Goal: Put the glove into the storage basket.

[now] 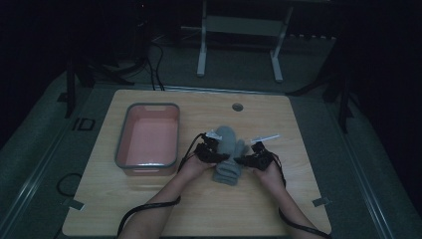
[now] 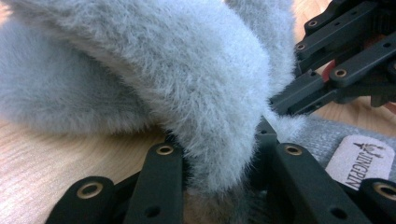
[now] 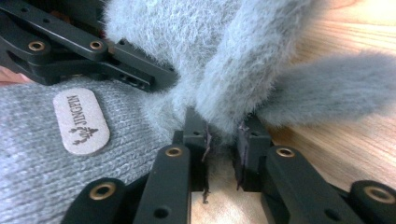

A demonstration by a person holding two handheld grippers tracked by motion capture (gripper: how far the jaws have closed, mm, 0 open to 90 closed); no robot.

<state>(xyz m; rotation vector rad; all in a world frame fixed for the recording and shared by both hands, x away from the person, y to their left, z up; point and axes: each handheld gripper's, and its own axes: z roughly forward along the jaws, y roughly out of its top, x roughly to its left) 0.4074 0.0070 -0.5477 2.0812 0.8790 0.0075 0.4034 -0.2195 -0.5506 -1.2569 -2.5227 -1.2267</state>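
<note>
Item: a grey fuzzy mitten [image 1: 230, 154] lies mid-surface [image 1: 278, 209], right of the pink bin [image 1: 148, 139].
Left gripper [image 1: 217, 155]: jaws clamped on the fuzzy edge.
Right gripper [image 1: 244, 160]: jaws pinch a fuzzy fold; a slit shows below it.
Technique: lift both sides together, evenly, so neither fold slips out.
Risk: the fluffy pile may slide out.
</note>
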